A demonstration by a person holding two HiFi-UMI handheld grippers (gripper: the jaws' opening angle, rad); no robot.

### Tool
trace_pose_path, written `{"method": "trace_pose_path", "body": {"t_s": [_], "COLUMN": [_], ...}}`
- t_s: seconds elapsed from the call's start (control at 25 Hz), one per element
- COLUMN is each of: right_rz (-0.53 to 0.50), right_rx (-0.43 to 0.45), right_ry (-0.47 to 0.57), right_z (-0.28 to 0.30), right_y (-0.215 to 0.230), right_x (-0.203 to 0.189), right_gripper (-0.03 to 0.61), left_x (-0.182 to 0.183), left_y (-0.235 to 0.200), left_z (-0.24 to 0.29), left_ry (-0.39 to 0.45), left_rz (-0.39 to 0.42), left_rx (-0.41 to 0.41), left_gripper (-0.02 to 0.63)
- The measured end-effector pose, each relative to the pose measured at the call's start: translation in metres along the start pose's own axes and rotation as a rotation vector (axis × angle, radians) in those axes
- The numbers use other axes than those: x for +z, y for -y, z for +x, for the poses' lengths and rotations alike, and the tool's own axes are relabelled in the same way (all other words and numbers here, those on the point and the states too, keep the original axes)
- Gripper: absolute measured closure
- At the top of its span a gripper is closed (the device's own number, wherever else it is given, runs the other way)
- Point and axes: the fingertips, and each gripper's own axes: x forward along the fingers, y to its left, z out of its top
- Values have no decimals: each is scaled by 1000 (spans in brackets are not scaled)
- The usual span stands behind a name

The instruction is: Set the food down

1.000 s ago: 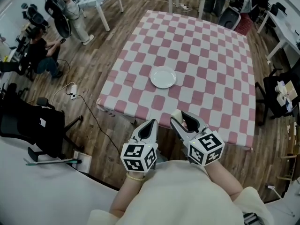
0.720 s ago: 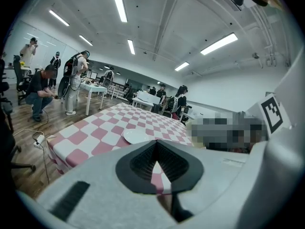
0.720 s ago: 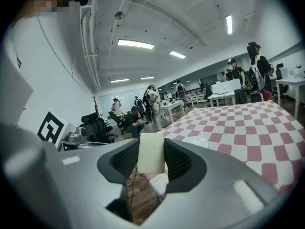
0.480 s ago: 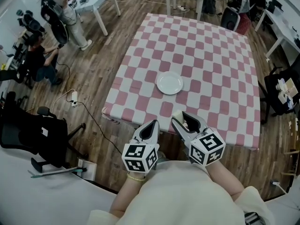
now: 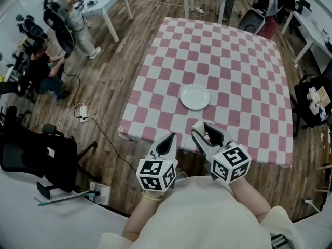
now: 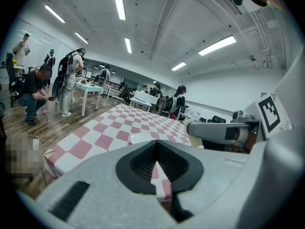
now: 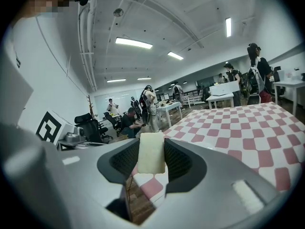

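The food (image 7: 151,152), a pale cream rectangular block, stands upright, pinched between the right gripper's (image 5: 201,130) jaws, at six o'clock from the white plate (image 5: 195,96).

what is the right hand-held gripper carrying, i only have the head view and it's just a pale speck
observer: The right gripper view shows a cream-coloured rectangular block of food standing upright between the jaws of the right hand-held gripper, with both pads pressing its sides.
operator: ok and the left one, got anything in it
observer: No. In the left gripper view the left hand-held gripper has its jaws closed tip to tip, and only the checked tablecloth shows through the gap behind them.
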Motion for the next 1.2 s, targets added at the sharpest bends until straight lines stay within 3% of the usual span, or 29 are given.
{"method": "trace_pose_path", "body": {"t_s": [0.64, 1.2], "right_rz": [6, -3], "right_rx": [-32, -91], "right_ry": [33, 25], "right_z": [25, 53], "right_y": [10, 65], "right_x": [12, 34], "right_gripper": [411, 411], "left_x": [12, 29], "left_y": [-29, -41], "left_z": [3, 53], "left_ry": [1, -17], "left_rz": [9, 8], "left_rx": [15, 4], "left_gripper": [614, 614]}}
